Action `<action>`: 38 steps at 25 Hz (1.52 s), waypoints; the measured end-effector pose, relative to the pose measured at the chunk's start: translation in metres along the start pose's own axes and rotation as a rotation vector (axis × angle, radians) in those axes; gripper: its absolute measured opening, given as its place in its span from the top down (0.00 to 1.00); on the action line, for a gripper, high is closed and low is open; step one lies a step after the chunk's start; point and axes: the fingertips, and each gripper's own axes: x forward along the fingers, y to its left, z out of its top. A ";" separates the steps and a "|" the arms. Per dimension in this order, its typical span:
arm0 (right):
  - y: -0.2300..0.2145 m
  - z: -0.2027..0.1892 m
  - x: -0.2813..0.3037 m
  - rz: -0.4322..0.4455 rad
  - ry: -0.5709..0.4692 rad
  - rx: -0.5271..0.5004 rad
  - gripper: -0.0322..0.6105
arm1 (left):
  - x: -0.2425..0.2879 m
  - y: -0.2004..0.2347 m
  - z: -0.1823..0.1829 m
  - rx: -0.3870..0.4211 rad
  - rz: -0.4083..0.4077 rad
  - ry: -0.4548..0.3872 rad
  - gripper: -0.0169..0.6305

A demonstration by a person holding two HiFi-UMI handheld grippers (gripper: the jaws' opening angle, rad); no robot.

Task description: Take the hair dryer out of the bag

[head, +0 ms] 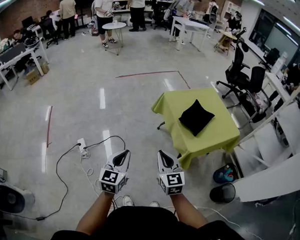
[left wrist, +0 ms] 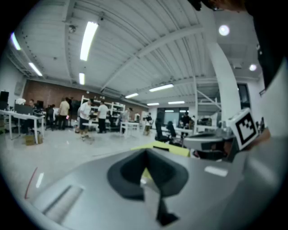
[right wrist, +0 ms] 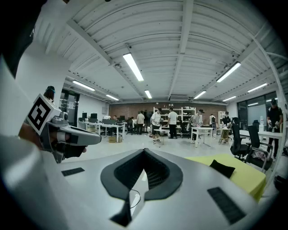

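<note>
Head view, with both gripper views. The left gripper (head: 123, 153) (left wrist: 145, 152) and the right gripper (head: 162, 153) (right wrist: 145, 151) are held side by side above the floor (head: 131, 101). They are pointed ahead and slightly downward. Each is clenched, its jaws closed together with nothing gripped between them.

One black bag (head: 196, 117) (right wrist: 222, 168) is seen lying flat on one table draped in a yellow-green cloth (head: 217, 135) (right wrist: 245, 175) (left wrist: 173, 149), ahead and to the right of the grippers and well apart from them. The bag is set like a diamond, one corner turned toward the person and the opposite corner away. No clear long axis can be made out. The hair dryer itself cannot be seen in any view, so its direction cannot be told.

The floor is glossy grey and is marked by two red tape lines (head: 147, 73) (head: 48, 126). One white power strip (head: 82, 145) with a black cable (head: 61, 187) lies just ahead of the left gripper. The room is a large open workshop with a brick back wall (right wrist: 135, 109), a ribbed white ceiling with strip lights (right wrist: 132, 66), white desks, black office chairs (head: 243, 71) and several people standing at the far end.
</note>
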 end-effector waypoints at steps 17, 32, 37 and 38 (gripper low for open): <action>0.000 0.023 0.003 0.047 -0.075 0.004 0.94 | -0.003 -0.004 0.006 0.033 0.035 -0.037 0.96; 0.030 0.030 0.038 -0.003 -0.070 0.017 0.94 | -0.007 0.055 0.008 0.095 0.012 -0.040 0.96; 0.033 0.029 0.050 -0.012 -0.058 0.007 0.94 | 0.000 0.060 0.012 0.078 -0.022 -0.066 0.96; 0.032 0.029 0.053 -0.013 -0.056 0.009 0.94 | 0.002 0.062 0.012 0.082 -0.021 -0.064 0.96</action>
